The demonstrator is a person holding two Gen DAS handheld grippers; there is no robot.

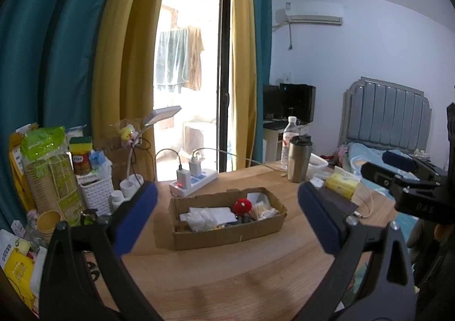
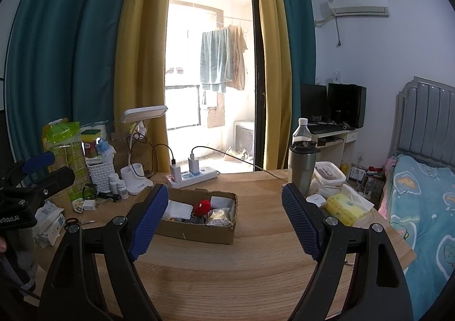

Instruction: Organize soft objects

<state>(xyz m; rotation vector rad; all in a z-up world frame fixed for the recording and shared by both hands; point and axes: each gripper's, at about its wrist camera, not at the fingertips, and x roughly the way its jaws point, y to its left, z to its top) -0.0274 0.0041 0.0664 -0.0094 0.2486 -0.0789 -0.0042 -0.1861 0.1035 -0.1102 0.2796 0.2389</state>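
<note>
A shallow cardboard box (image 1: 227, 233) (image 2: 199, 231) lies on the wooden table, holding a red round plush (image 1: 242, 205) (image 2: 202, 205), white tissues (image 1: 199, 217), a white card and a bag of cotton swabs (image 1: 264, 211) (image 2: 220, 215). My left gripper (image 1: 227, 201) hovers open in front of the box, nothing between its blue pads. My right gripper (image 2: 224, 201) also stands open and empty, just right of the box. A yellow tissue pack (image 1: 342, 186) (image 2: 345, 207) sits at the table's right side.
A steel tumbler (image 2: 301, 167), water bottle (image 2: 302, 129) and lidded food container (image 2: 330, 173) stand at the back right. A power strip (image 2: 193, 176), desk lamp (image 2: 139, 147), white basket and paper cups (image 1: 54, 178) crowd the left. A bed (image 2: 426, 207) lies right of the table.
</note>
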